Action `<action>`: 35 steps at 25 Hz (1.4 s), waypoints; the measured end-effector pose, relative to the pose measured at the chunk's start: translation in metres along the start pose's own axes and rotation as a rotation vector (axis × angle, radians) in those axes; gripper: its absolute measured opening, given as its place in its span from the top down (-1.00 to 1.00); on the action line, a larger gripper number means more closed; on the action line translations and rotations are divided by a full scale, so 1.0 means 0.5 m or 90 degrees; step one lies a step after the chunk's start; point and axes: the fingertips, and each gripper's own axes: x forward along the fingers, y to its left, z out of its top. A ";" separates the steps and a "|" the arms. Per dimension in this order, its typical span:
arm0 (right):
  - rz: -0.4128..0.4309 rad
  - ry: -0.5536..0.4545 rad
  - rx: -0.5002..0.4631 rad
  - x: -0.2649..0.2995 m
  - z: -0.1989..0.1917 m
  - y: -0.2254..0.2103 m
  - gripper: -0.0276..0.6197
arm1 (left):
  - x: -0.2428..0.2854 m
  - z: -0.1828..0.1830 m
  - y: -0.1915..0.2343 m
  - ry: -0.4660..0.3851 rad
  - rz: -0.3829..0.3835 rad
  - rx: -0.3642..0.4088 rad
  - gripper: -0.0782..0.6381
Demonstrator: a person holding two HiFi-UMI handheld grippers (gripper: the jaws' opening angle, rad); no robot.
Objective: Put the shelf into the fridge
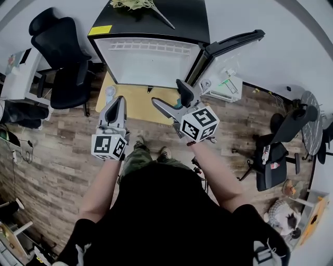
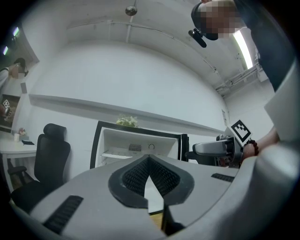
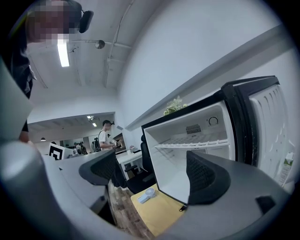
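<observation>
The black fridge (image 1: 151,61) stands open ahead of me, its door (image 1: 229,44) swung to the right. Inside its white cabinet (image 3: 187,159) a shelf (image 3: 192,142) sits level across the upper part; the left gripper view shows this shelf (image 2: 115,154) too. My left gripper (image 1: 119,100) points at the fridge with its jaws (image 2: 149,161) shut on nothing. My right gripper (image 1: 169,94) is held beside it, tilted, its jaws (image 3: 152,171) wide apart with nothing between them. Neither gripper touches the fridge or the shelf.
A yellow mat (image 1: 135,101) lies on the wood floor before the fridge with a small white fan (image 1: 110,95) on it. Black office chairs stand at left (image 1: 62,52) and right (image 1: 276,156). A plant (image 1: 135,4) tops the fridge. A person (image 3: 105,136) stands far off.
</observation>
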 end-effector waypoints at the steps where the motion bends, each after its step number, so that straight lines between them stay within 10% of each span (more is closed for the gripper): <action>1: -0.002 0.001 0.000 0.009 0.002 -0.003 -0.57 | 0.011 0.002 0.007 -0.002 -0.005 -0.001 0.73; 23: -0.060 -0.003 0.085 0.161 0.011 -0.102 -0.50 | 0.143 -0.014 0.096 0.016 -0.053 -0.029 0.73; 35: -0.094 -0.030 0.256 0.234 -0.013 -0.186 -0.44 | 0.183 -0.025 0.117 0.032 -0.082 -0.032 0.73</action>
